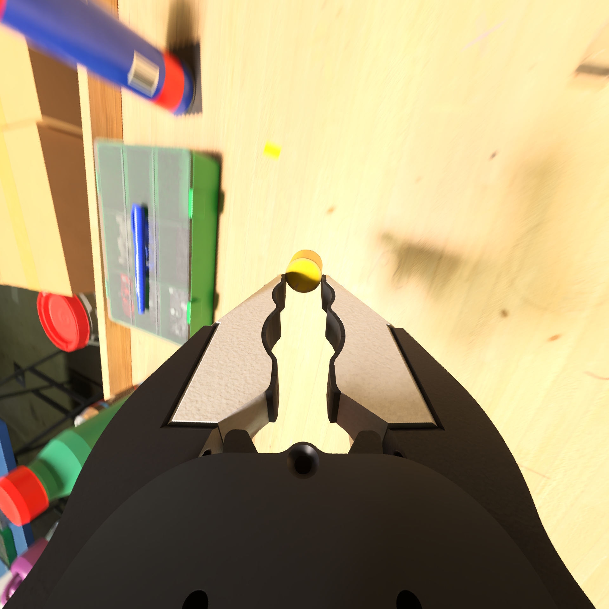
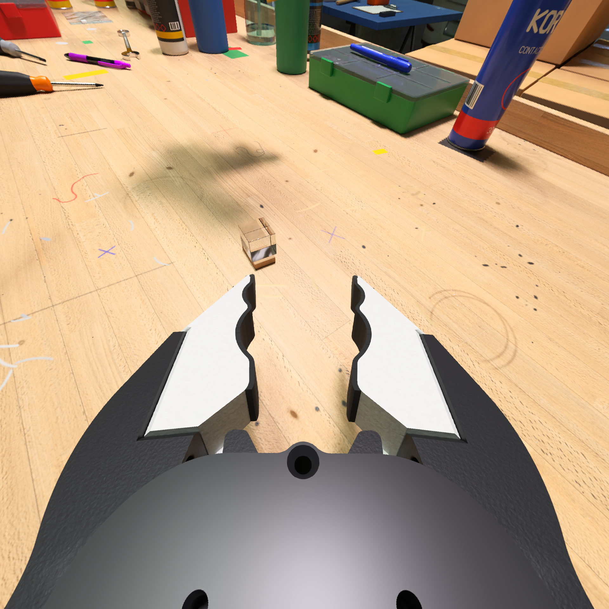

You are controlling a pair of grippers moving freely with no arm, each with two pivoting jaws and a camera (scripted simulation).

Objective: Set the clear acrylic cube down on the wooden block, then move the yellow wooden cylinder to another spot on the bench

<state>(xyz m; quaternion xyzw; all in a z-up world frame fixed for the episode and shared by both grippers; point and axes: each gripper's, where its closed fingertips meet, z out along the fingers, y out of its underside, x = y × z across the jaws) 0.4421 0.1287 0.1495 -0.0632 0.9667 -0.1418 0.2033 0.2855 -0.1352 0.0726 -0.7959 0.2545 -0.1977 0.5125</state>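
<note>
In the left wrist view my left gripper [image 1: 303, 278] is shut on the yellow wooden cylinder [image 1: 304, 271], pinched at the fingertips and held above the bench; the background is blurred. In the right wrist view the clear acrylic cube [image 2: 258, 239] sits on top of a thin wooden block [image 2: 264, 262] on the bench, a little ahead of and left of my right gripper [image 2: 303, 280]. The right gripper is open and empty, apart from the cube.
A green organiser box [image 2: 389, 89] with a blue pen on its lid and a blue tube [image 2: 504, 75] stand at the bench's far right; both show in the left wrist view too [image 1: 158, 237]. Screwdrivers [image 2: 39, 84], a purple pen [image 2: 97, 61] and bottles lie far left.
</note>
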